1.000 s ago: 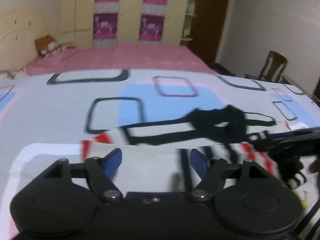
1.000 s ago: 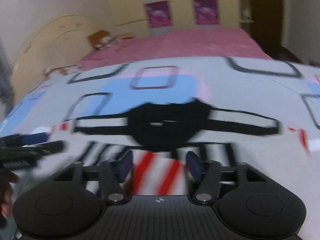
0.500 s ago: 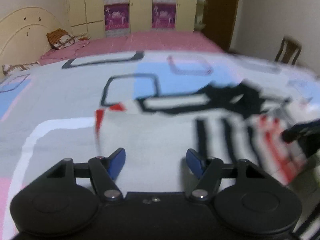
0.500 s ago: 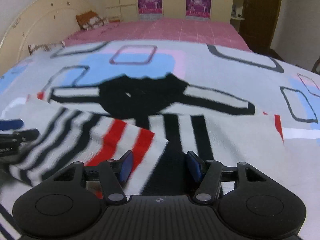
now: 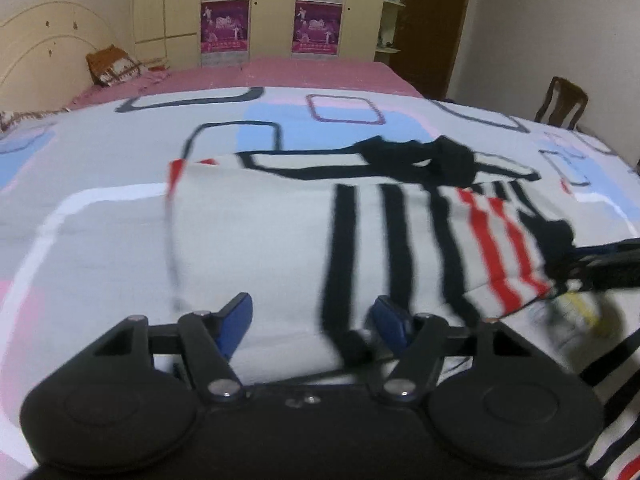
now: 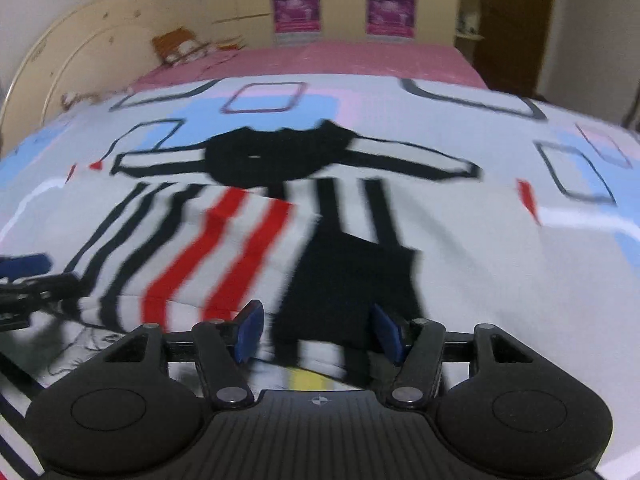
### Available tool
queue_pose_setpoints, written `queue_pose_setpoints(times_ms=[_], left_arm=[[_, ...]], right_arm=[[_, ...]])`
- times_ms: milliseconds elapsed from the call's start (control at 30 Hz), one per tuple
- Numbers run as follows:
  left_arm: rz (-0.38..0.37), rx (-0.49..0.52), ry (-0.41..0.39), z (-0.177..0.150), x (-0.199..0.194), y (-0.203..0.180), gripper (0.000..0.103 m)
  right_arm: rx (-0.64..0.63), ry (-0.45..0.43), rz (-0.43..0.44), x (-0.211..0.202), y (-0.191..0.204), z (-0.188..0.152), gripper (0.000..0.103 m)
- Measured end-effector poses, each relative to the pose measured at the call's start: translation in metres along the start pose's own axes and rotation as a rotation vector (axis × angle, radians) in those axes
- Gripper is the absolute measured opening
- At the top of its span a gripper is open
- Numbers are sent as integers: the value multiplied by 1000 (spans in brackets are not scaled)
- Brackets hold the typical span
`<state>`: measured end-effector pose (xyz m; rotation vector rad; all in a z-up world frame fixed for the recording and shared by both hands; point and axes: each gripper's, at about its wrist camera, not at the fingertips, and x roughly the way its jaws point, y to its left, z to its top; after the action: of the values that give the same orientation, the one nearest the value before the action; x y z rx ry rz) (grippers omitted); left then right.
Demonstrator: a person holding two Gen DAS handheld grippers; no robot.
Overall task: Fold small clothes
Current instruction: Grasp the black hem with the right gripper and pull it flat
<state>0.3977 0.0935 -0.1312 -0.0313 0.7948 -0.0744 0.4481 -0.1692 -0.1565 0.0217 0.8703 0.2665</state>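
The shirt (image 5: 280,248) lies flat on the quilt (image 5: 80,184), filling the centre of both frames, collar toward the top. Its striped sleeve (image 6: 208,248) is folded across the body. The left gripper (image 5: 312,320) and right gripper (image 6: 316,330) both hover at the lower edge with jaws spread, gripping nothing. Judged step: sleeve fold under way. Next move likely requires pinching the hem and carrying it toward the collar.
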Motion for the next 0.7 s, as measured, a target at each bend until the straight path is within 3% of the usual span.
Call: queue_pose_setpoints(times_ms=[133,233,300,333,367,467,700], left_arm=[[8,-20,1,1,-10,6,63],[-4,-43,-40,4,-20,5,63],[4,-14,-17,1,-15,1,63],[7,2,12,-2,-8,0,65],[10,22,14,-6,-5,0,66],[9,44,3,-8,-5,0,66],[-26,37,-11,-9,-8,8,66]], right_arm=[[85,18,-3,-10,-21,-1,59],[100,-74,-21,-30,-21,4,59],[78,-93,-30,-30,-15,6,58],[68,-72,-32,-24,-14,5,44],[75,-19,-11,-12,-15,2,37],[73,-21,-20,-8,-15,-5,37],[145,-33,47,-10,-27,-2,38]])
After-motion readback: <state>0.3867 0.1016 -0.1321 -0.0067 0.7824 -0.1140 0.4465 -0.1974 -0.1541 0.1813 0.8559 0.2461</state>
